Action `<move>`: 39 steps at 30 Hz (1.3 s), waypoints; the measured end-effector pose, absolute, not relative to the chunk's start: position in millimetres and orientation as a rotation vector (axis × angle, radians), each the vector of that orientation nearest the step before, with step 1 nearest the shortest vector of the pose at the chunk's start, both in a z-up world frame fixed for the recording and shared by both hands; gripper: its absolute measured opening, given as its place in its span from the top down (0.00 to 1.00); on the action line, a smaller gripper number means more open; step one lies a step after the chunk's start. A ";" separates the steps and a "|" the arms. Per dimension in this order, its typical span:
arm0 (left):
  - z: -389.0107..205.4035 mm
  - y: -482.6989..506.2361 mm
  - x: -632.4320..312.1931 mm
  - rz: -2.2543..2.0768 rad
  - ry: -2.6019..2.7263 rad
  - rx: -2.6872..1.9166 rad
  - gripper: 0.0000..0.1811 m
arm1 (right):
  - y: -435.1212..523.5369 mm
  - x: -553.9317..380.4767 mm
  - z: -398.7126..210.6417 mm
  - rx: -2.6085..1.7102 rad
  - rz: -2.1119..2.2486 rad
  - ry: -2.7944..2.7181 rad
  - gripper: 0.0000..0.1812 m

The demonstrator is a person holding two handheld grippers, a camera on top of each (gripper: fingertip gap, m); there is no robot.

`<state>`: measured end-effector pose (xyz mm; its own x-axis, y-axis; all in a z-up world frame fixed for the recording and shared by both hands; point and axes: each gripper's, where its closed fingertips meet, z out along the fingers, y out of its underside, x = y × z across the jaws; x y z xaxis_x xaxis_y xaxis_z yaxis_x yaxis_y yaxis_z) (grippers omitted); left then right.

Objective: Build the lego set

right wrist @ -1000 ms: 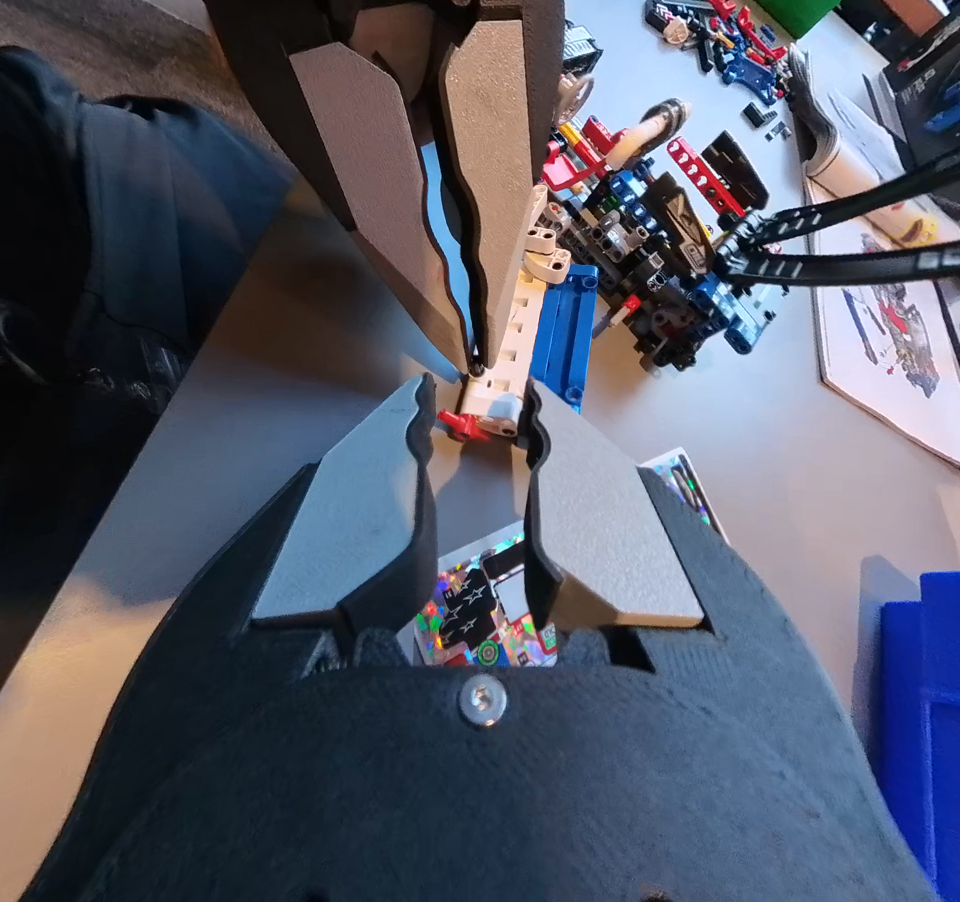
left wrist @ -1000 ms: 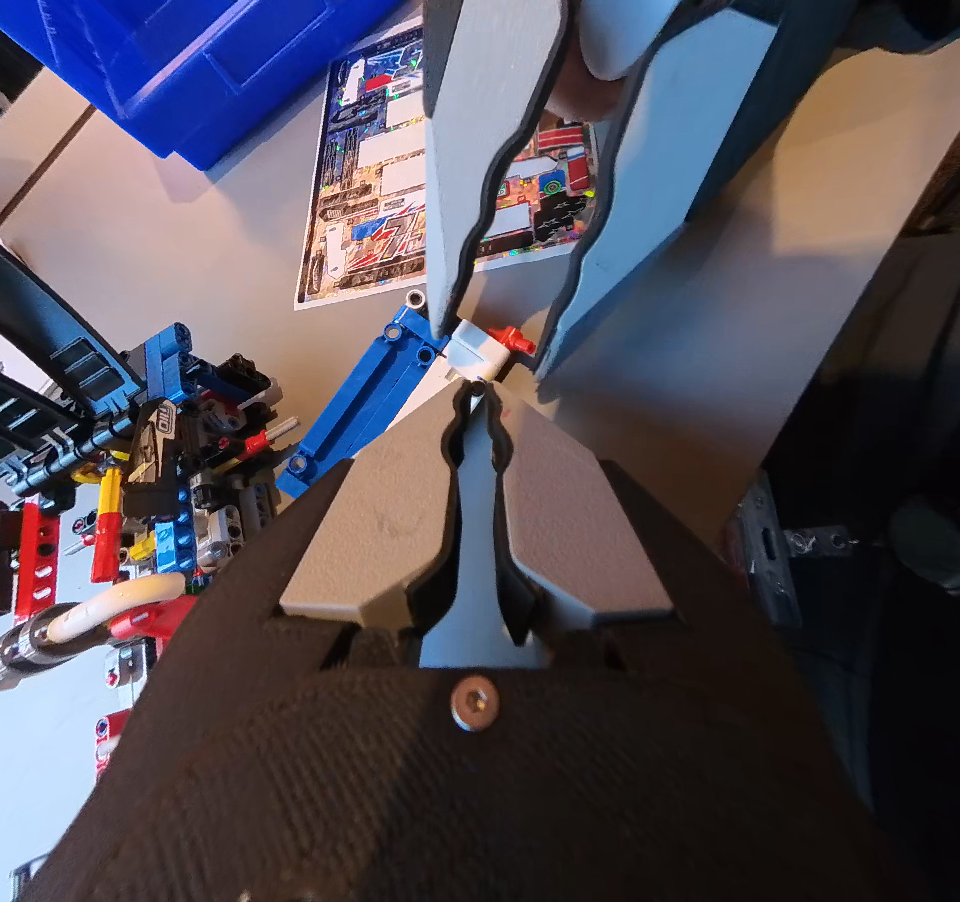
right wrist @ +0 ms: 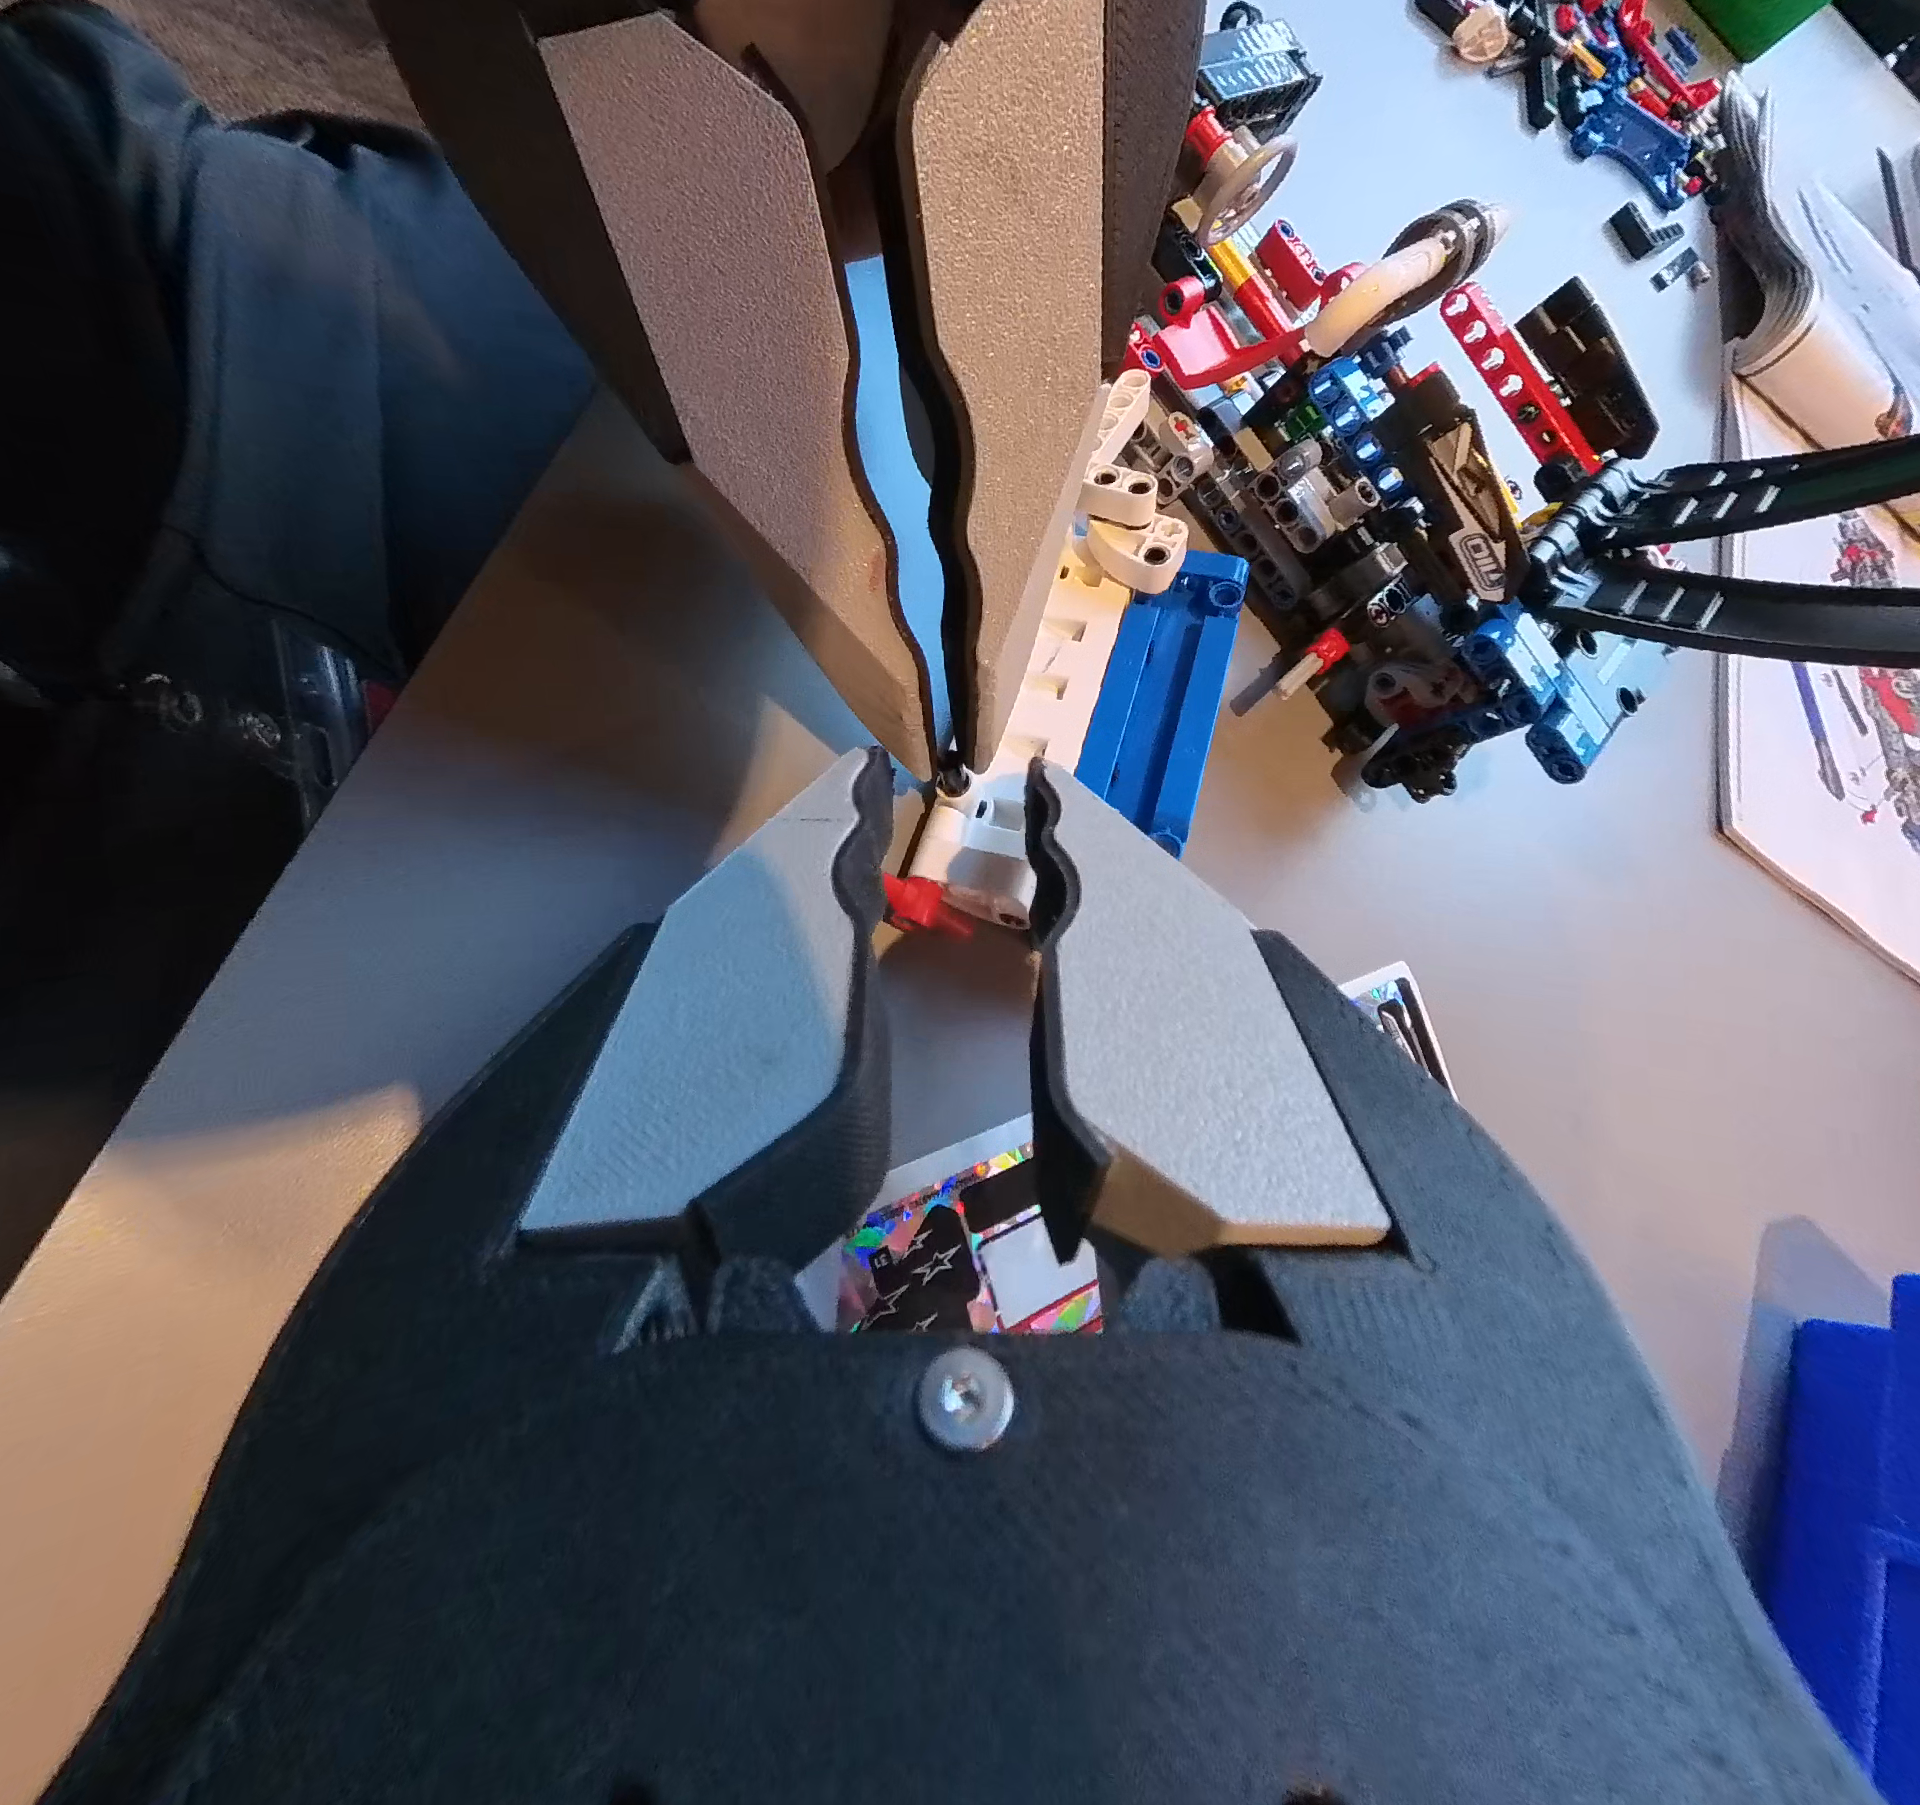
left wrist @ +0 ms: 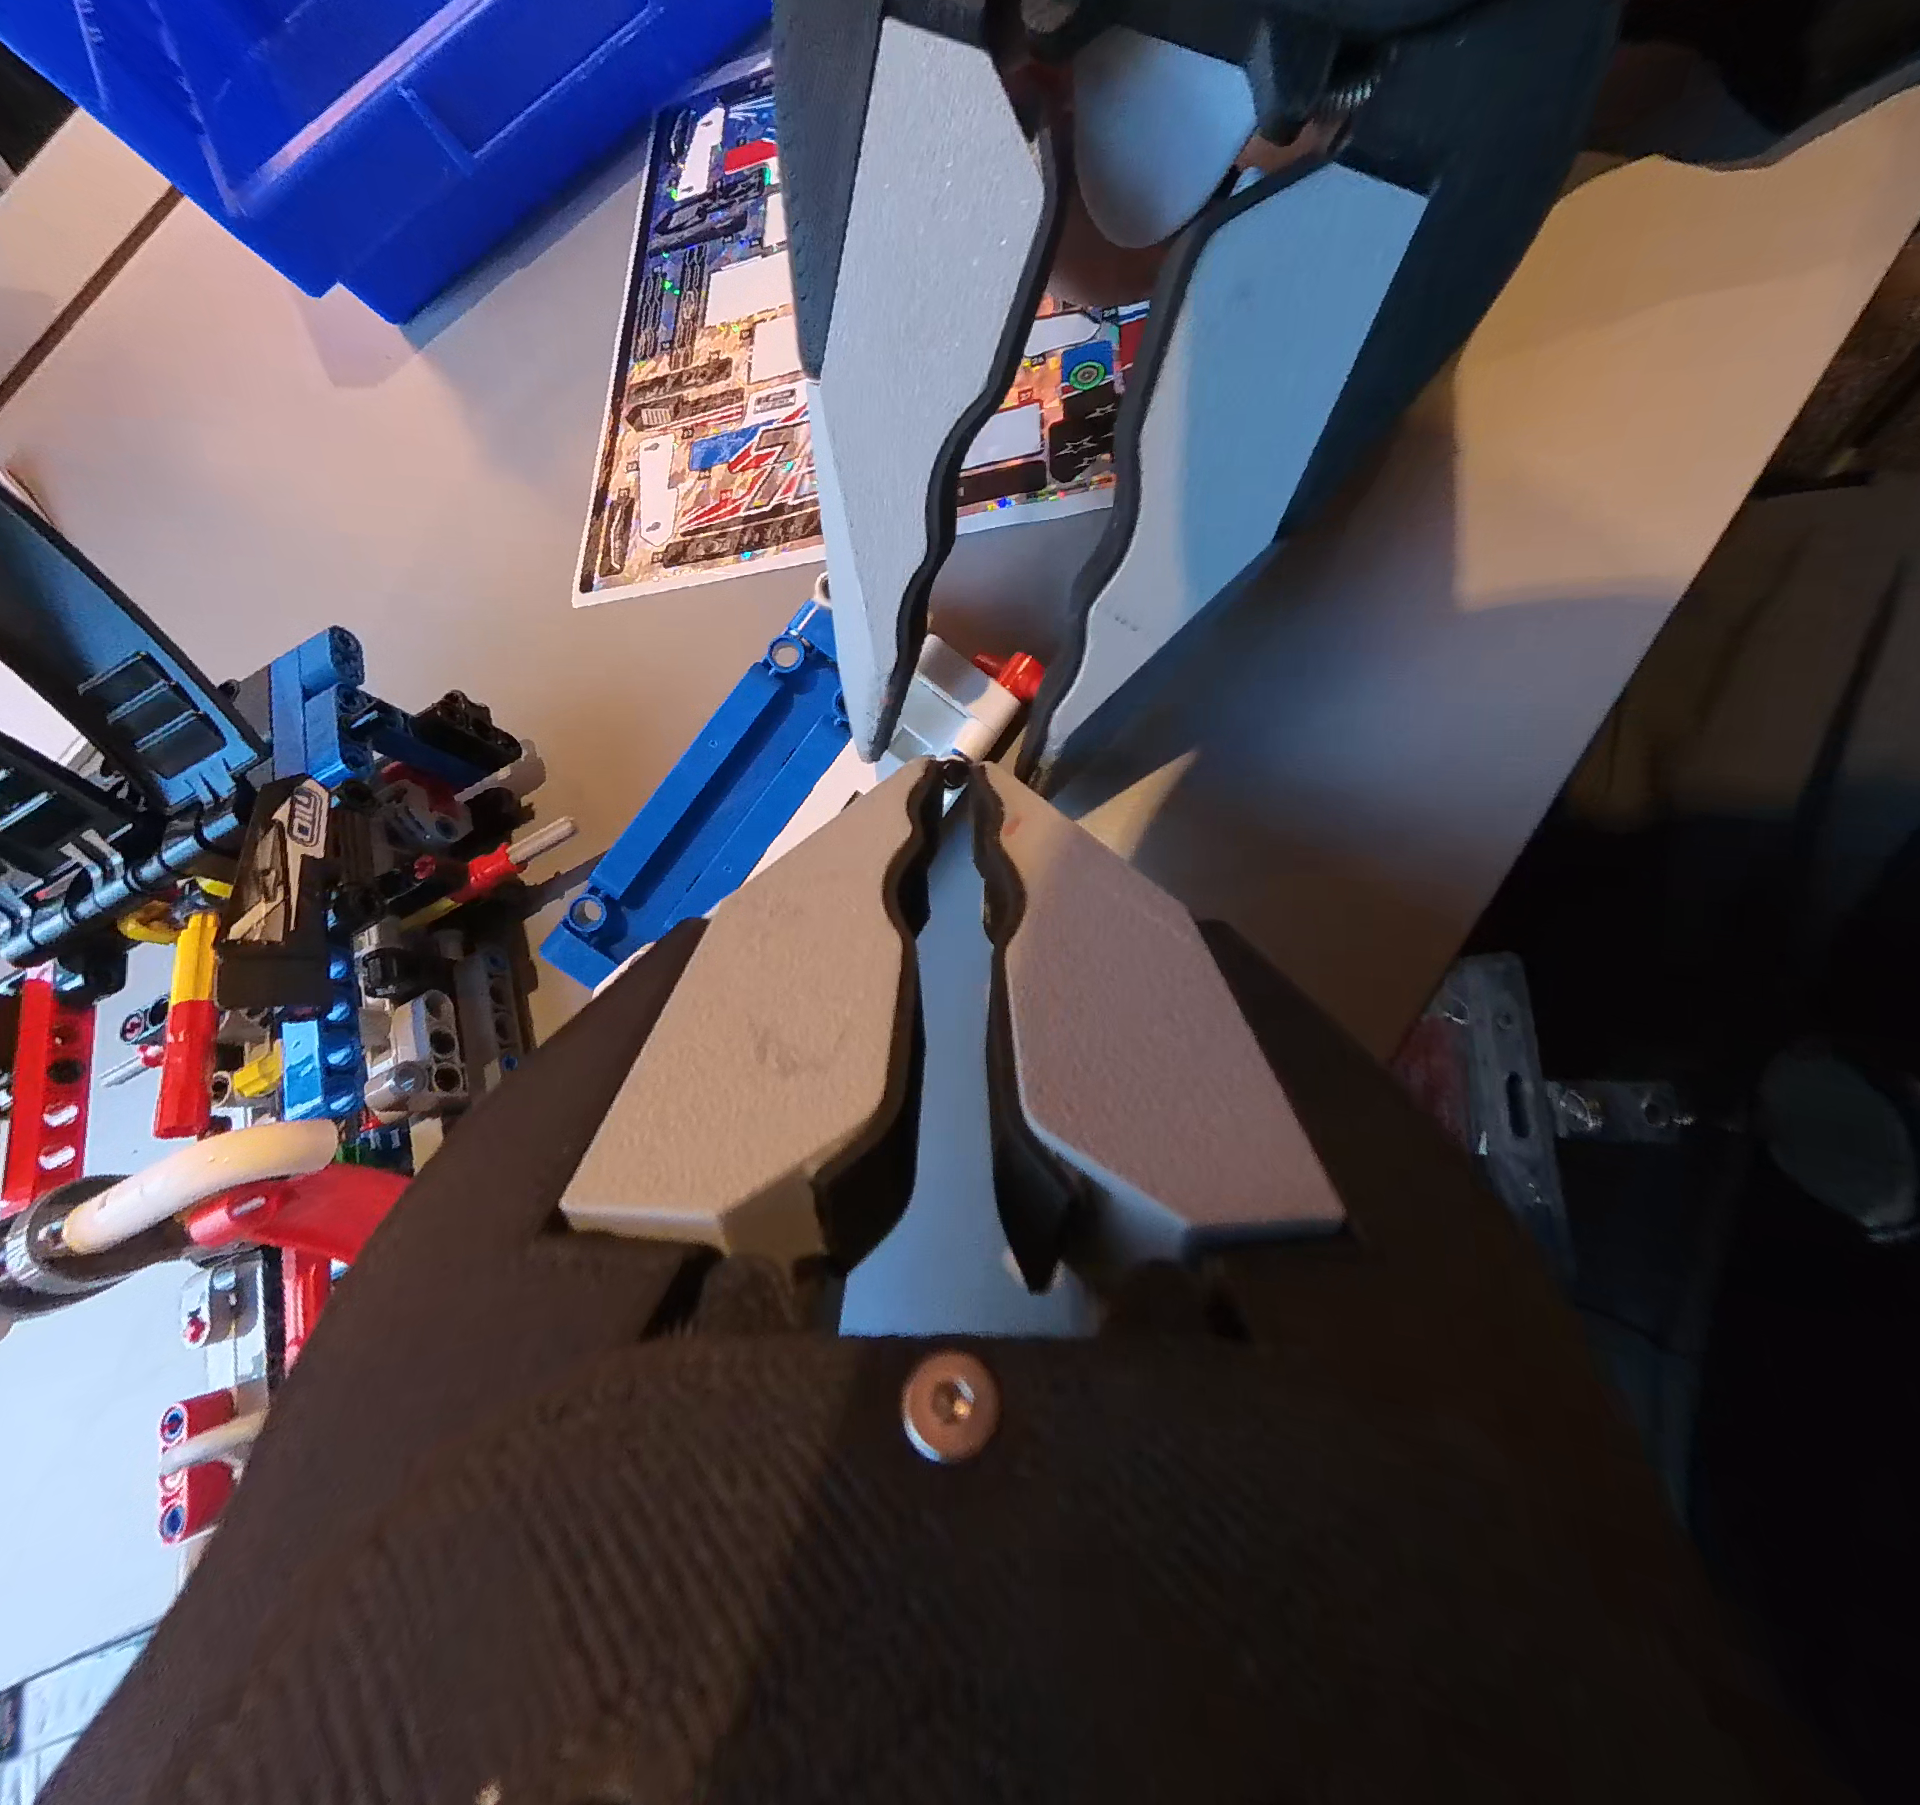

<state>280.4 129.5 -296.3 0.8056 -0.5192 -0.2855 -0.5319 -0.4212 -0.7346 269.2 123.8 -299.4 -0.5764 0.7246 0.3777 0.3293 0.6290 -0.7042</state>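
A white lego beam assembly (right wrist: 987, 841) with a red pin (right wrist: 914, 898) in its near end lies beside a blue panel (right wrist: 1153, 695). My right gripper (right wrist: 956, 785) is closed on the end of the white assembly, one finger on each side. My left gripper (left wrist: 951, 779) is shut on a small black pin (left wrist: 953, 771) and holds it against that same end (left wrist: 951, 690). In the left wrist view the right gripper (left wrist: 961, 747) comes down from above. In the right wrist view the left gripper (right wrist: 951, 768) reaches in from the top.
A partly built lego model (right wrist: 1403, 508) stands just past the blue panel. A sticker sheet (left wrist: 707, 384) lies under the right gripper and a blue bin (left wrist: 343, 62) behind it. An instruction booklet (right wrist: 1818, 716) and loose parts (right wrist: 1558, 20) lie farther off. The table edge (left wrist: 1558, 716) is close by. Less than 4 cm separates the two grippers' tips.
My left gripper has brought the black pin closer, up against the end of the white assembly. My right gripper's fingers have narrowed a little onto that assembly.
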 end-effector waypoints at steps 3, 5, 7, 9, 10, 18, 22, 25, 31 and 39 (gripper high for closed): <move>-296.0 129.6 279.7 0.032 0.776 -2.090 0.99 | 123.1 268.9 -299.6 -0.810 0.767 -2.186 0.88; -295.1 129.7 278.0 0.044 0.776 -2.085 0.99 | 121.4 268.3 -300.0 -0.796 0.772 -2.191 0.91; -295.7 129.3 276.9 0.031 0.765 -2.093 0.99 | 120.7 267.2 -300.7 -0.784 0.765 -2.195 0.92; -296.4 129.1 276.0 0.024 0.766 -2.098 0.99 | 120.6 266.0 -301.3 -0.776 0.762 -2.200 0.92; -296.4 129.2 275.4 0.028 0.769 -2.097 1.00 | 120.5 265.4 -301.4 -0.775 0.761 -2.202 0.92; -299.1 129.6 271.1 0.111 0.820 -2.088 1.00 | 120.1 260.9 -304.8 -0.755 0.722 -2.235 0.92; -299.0 129.3 271.8 0.111 0.826 -2.081 1.00 | 119.4 261.5 -304.6 -0.769 0.755 -2.233 0.92; -295.7 130.2 271.6 0.140 0.832 -2.047 0.99 | 120.4 261.3 -301.7 -0.764 0.762 -2.220 0.92; -290.4 127.1 271.1 0.134 0.817 -2.034 0.99 | 127.2 274.0 -285.2 -0.800 0.866 -2.191 0.85; -290.7 124.2 271.2 0.071 0.732 -2.063 0.99 | 123.9 273.8 -292.9 -0.830 0.863 -2.192 0.77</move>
<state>271.2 124.2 -290.7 0.8217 -0.4711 -0.3208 -0.5242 -0.4035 -0.7499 273.8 123.9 -292.9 -0.6009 0.7324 0.3202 0.3178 0.5865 -0.7450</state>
